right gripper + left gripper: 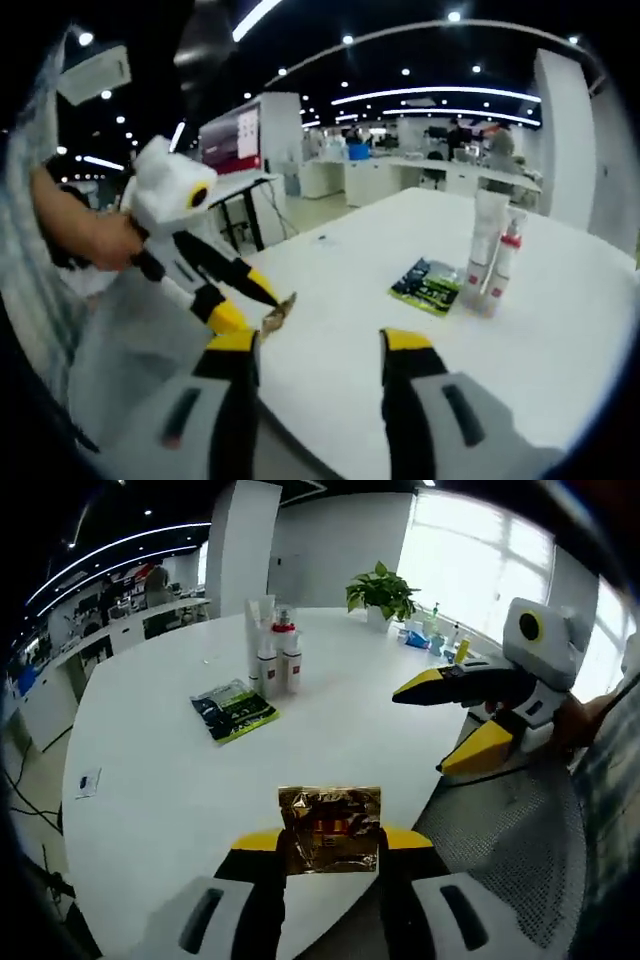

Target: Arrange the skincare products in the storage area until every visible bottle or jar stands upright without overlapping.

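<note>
The left gripper (330,842) pinches a gold foil sachet (329,828) above the white table (150,770) edge, well short of the upright bottles (278,660) and green packet (234,711). The right gripper (320,345) hangs open, empty. The thin sachet risks slipping or flopping flat against the packet.

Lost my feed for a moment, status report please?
Left gripper shut on gold sachet. Right gripper open, empty. Bottles upright mid-table beside green packet. Path clear.
</note>
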The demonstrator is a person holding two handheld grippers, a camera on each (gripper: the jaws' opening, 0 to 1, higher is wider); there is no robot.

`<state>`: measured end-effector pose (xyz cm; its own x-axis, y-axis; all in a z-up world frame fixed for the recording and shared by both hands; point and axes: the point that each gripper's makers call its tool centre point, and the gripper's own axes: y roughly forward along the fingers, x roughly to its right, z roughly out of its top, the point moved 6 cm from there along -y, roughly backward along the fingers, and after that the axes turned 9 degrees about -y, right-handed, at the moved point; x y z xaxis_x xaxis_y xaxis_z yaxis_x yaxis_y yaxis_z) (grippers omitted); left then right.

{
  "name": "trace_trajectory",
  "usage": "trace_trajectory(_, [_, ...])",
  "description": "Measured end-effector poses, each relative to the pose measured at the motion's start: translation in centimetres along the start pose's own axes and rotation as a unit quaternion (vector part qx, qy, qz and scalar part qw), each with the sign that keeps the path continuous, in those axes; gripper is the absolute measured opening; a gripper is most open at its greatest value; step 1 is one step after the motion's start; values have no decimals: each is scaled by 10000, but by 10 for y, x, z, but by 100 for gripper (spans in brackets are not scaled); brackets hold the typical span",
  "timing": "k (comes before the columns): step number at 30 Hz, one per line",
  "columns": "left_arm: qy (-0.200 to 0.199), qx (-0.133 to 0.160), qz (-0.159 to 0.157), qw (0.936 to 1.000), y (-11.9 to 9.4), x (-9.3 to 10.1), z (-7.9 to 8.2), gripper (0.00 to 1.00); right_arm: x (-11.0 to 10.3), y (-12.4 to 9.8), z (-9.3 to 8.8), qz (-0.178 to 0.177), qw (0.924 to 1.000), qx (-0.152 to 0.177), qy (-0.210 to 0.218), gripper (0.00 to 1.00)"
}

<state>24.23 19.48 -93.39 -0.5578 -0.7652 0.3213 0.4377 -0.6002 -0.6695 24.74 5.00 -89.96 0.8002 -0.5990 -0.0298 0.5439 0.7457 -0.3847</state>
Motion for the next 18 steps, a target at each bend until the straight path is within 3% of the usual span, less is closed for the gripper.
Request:
trace_trajectory(4, [145,80,16,9999,2,13,-3,36,-3,0,-2,296,9979,-37,579,32])
trace_trajectory(7, [222,181,-1,9996,2,20,-5,36,-5,-2,-2,499,9940,-40,969,20])
trace_trajectory(9, [304,239,-30,9992,2,25,-5,36,-4,-2,-1,511,9943,-22,938,15])
trace_trajectory(18, [652,403,-4,9971,1,38,-2,36,-12,1,-6,749,9892,-215,1242,15])
